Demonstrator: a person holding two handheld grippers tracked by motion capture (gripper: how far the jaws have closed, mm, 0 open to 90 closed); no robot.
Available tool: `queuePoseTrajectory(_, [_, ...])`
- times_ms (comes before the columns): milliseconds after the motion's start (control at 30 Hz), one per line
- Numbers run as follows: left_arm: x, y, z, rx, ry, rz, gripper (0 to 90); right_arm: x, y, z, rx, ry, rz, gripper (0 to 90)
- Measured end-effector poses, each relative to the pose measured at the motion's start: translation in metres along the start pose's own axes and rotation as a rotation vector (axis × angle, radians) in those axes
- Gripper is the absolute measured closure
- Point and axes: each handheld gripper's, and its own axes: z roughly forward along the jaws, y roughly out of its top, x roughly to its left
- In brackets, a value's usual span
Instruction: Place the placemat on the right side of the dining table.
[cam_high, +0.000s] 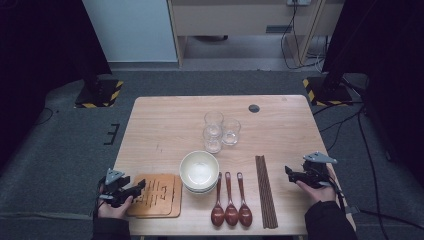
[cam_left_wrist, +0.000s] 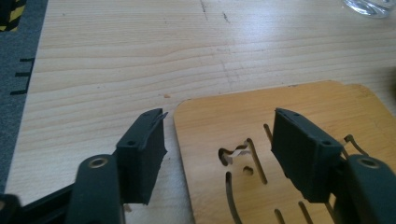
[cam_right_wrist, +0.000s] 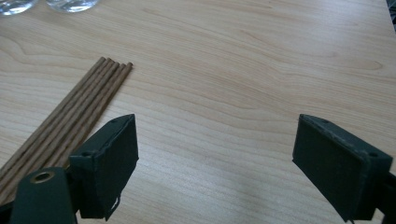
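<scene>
Left gripper (cam_left_wrist: 217, 140) fingers released, straddling the trivet (cam_left_wrist: 299, 116) edge; right gripper (cam_right_wrist: 215, 154) fingers released beside the chopsticks (cam_right_wrist: 70, 112).

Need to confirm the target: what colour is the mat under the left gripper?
Light orange-brown wooden mat with cut-out slots; left gripper view.

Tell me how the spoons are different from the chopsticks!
The spoons have round, glossy reddish-brown bowls at the near end; the chopsticks are thin, straight sticks all along. There are three spoons lying a little apart, while the chopsticks lie bunched together. The chopsticks are longer. Both are brown and lie pointing away from the person.
</scene>
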Motion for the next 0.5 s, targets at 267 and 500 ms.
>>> queuePoseTrajectory(267, [0.0062, -0.0078, -0.0060, 0.022, 0.031, 0.006, 48.4, 0.0016, 0.0018, -0.0022, -0.052, 0.024, 0.017, 14.9])
queuePoseTrajectory(500, [0.0091, -0.0086, -0.0050, 0.033, 0.040, 0.014, 54.7, -0.0001, 0.0035, -0.0020, -0.017, 0.024, 0.038, 6.7])
